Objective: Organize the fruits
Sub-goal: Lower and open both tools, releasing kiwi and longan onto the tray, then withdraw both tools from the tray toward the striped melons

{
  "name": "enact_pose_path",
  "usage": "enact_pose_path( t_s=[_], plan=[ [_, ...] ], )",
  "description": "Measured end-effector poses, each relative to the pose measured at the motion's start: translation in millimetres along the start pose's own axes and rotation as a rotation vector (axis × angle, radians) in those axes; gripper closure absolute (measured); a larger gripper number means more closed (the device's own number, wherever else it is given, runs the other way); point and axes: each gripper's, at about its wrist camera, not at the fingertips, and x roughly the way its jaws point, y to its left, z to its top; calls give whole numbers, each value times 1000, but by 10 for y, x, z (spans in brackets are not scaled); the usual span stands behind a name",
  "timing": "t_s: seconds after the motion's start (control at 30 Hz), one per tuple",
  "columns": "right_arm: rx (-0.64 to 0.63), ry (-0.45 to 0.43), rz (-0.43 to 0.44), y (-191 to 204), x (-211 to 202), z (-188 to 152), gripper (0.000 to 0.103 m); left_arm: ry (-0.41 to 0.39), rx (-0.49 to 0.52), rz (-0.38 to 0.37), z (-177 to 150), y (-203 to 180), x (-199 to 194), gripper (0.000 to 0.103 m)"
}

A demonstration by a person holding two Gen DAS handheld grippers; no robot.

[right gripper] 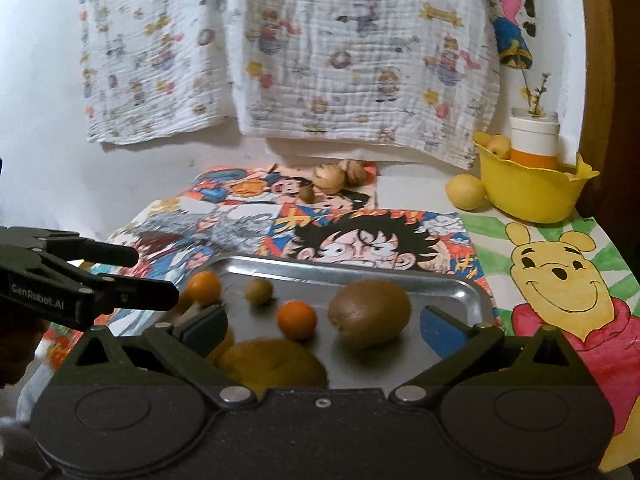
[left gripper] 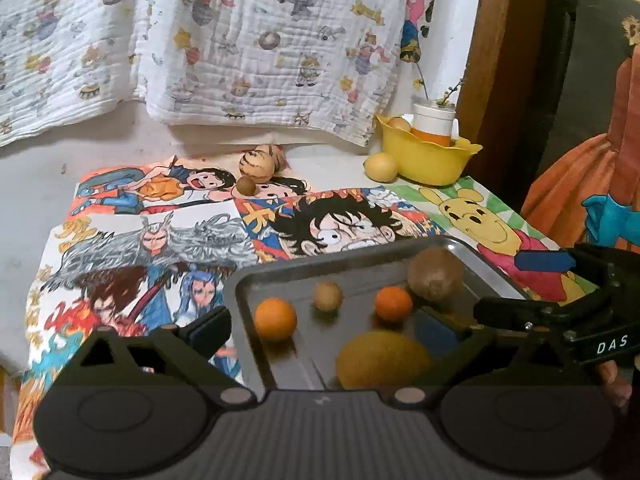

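A metal tray [left gripper: 320,258] lies on the cartoon-print cloth. It holds two small oranges [left gripper: 275,319] [left gripper: 393,304], a small brown fruit [left gripper: 328,297], a kiwi [left gripper: 435,275] and a larger yellow-brown kiwi [left gripper: 382,360] nearest me. My left gripper [left gripper: 324,328] hangs open over the tray's near-left part, its pads touching no fruit. My right gripper [right gripper: 326,326] is open above the tray [right gripper: 360,270], with the kiwi [right gripper: 369,313] and an orange [right gripper: 297,319] lying loose below its fingers. Each gripper shows in the other's view: the right one [left gripper: 516,286], the left one [right gripper: 148,276].
At the back right a yellow bowl [left gripper: 428,156] holds a white and orange jar [left gripper: 434,122] and a fruit, with a yellow fruit [left gripper: 381,167] beside it. Striped round fruits [left gripper: 257,166] and a small brown one [left gripper: 245,186] lie at the back. A printed blanket hangs behind.
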Motion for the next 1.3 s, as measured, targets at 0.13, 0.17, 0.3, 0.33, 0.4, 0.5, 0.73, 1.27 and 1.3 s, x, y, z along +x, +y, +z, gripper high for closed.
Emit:
enact_pose_path(
  t_s=[0.13,0.17,0.3,0.33,0.4,0.5,0.73,1.27,1.3],
  plan=[
    [-34,33,34,81,-88,-94,1,7,19,-21,-140,24,-107,1],
    [-42,40,38,92,-96,-118,1,10,23,-24,-174,34,-128,1],
    [-79,75,37,142,-146,-222,1,14,42,-21,-271,48,-206,1],
    [-84,83,34,151,-156,-243,1,16,50,-22,-294,48,-222,1],
    [-87,95,29,144,-170,-275,1,24,76,-20,-328,37,-247,1],
    [-90,115,12,126,-184,-302,1,49,123,1,-370,8,-245,1],
    [-86,144,-38,42,-165,-337,1,101,167,39,-405,46,-230,1],
    [-86,132,-71,-237,-67,-233,1,134,142,102,-120,329,-93,1],
    [-88,136,-66,-261,-47,-227,1,134,141,111,-85,347,-69,1]
  ],
)
